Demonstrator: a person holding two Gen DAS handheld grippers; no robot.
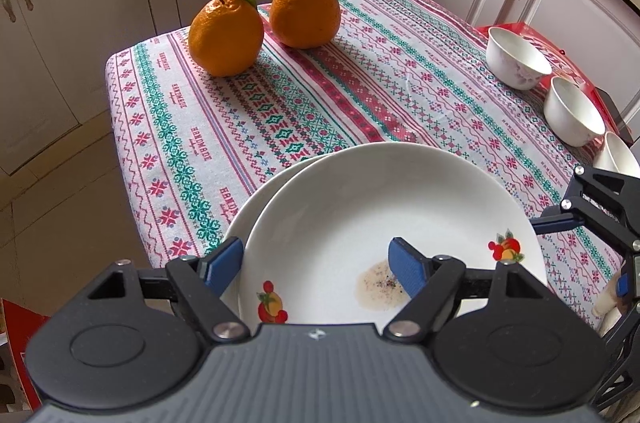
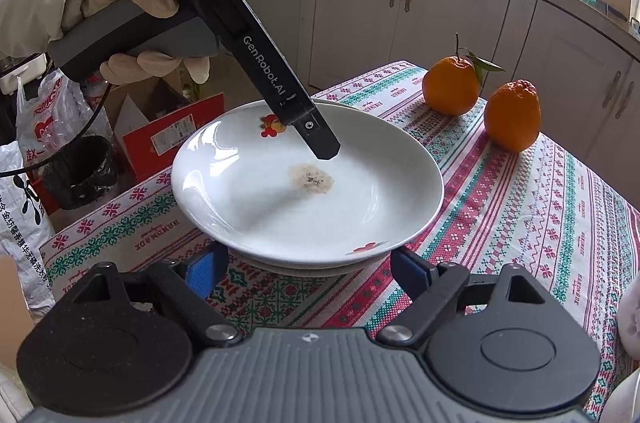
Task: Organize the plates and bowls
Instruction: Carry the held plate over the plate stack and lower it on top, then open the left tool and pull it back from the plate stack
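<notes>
Left handheld gripper point(image 1: 316, 265): matte black linkage arms, silver pivot screws, ribbed blue pads point(image 1: 404, 269), grey ribbed housing. In the right wrist view its black body reads "DAS" and "GenRobot.AI" in white, with a grey grip at 9 o'clock. Cream glove point(image 2: 132, 3), pale sleeve. Right handheld gripper point(image 2: 306, 273): identical build.

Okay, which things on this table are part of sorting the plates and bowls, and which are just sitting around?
Part of the job:
top plate
plate under it
three white bowls
left gripper, straddling the top plate's rim

Just lying about:
two oranges
tablecloth
red box under the bowls
</notes>
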